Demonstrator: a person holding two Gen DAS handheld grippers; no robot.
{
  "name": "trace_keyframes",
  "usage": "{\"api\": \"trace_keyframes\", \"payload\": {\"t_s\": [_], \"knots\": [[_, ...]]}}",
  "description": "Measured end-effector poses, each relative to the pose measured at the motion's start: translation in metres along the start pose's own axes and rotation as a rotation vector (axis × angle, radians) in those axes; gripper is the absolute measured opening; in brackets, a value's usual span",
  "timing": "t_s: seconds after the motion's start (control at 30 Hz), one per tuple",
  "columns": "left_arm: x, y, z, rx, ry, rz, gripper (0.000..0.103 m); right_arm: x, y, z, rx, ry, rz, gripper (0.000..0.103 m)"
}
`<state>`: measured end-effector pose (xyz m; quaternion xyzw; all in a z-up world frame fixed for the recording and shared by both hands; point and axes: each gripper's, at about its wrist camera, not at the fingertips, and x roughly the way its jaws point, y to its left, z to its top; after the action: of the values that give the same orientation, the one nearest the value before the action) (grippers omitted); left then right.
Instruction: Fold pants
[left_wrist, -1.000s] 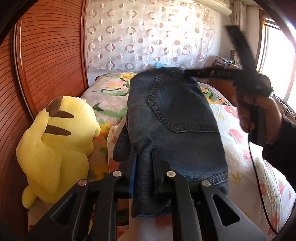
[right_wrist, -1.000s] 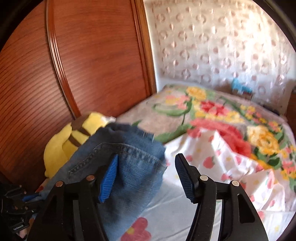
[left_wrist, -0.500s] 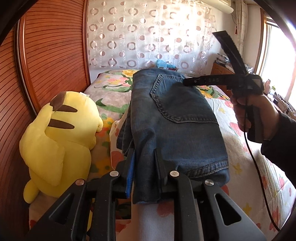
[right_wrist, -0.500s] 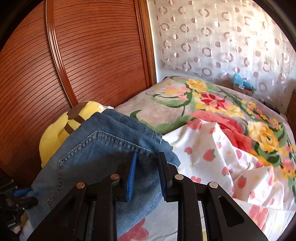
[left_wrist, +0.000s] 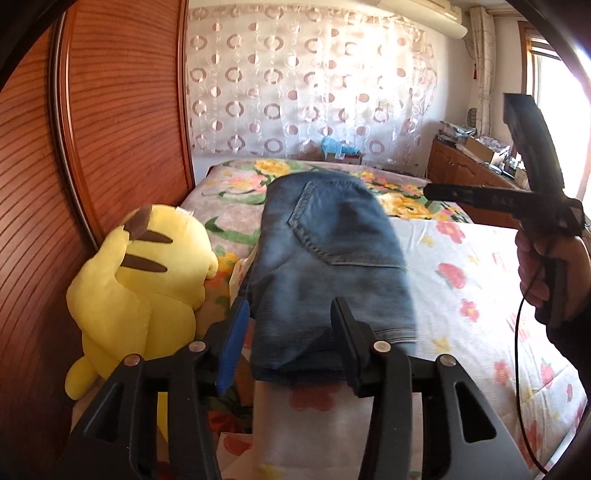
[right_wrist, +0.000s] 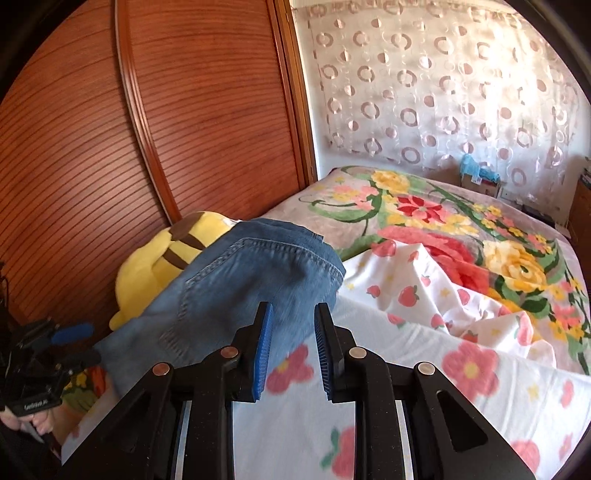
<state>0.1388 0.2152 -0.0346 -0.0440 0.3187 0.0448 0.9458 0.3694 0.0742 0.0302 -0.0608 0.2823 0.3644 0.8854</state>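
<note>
In the left wrist view, the folded pants (left_wrist: 328, 266) lay on the bed (left_wrist: 480, 295) just beside the yellow plush toy (left_wrist: 144, 280), with the left gripper (left_wrist: 288, 343) opening, its jaws straddling the near hem without pressing on it, while a hand (left_wrist: 550, 269) held the right gripper's frame beyond the far side of the pants from the toy. In the right wrist view, the right gripper (right_wrist: 291, 347) stood narrow with nothing between its blue pads (right_wrist: 263, 350), just beside the edge of the pants (right_wrist: 236, 295) away from the toy (right_wrist: 166, 258), over the flowered bed sheet (right_wrist: 461, 369).
</note>
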Motion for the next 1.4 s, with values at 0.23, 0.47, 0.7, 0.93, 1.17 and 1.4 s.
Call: {"api": "trace_keyframes", "payload": {"t_s": [0.23, 0.47, 0.7, 0.93, 1.17, 1.4], "knots": [[-0.023, -0.028, 0.002, 0.037, -0.040, -0.011, 0.056, -0.064, 0.008, -0.027, -0.015, -0.043, -0.016, 0.023], [-0.043, -0.064, 0.004, 0.079, -0.078, -0.065, 0.077, -0.134, 0.017, -0.066, -0.013, -0.084, -0.052, 0.023], [-0.061, -0.098, 0.000, 0.102, -0.096, -0.103, 0.081, -0.192, 0.022, -0.103, 0.025, -0.115, -0.098, 0.023], [-0.070, -0.123, -0.010, 0.117, -0.071, -0.146, 0.081, -0.236, 0.029, -0.135, 0.056, -0.126, -0.147, 0.023], [-0.070, -0.151, -0.017, 0.136, -0.055, -0.172, 0.081, -0.263, 0.032, -0.152, 0.084, -0.130, -0.170, 0.023], [-0.071, -0.179, -0.016, 0.158, -0.052, -0.192, 0.081, -0.279, 0.039, -0.159, 0.098, -0.134, -0.199, 0.024]]}}
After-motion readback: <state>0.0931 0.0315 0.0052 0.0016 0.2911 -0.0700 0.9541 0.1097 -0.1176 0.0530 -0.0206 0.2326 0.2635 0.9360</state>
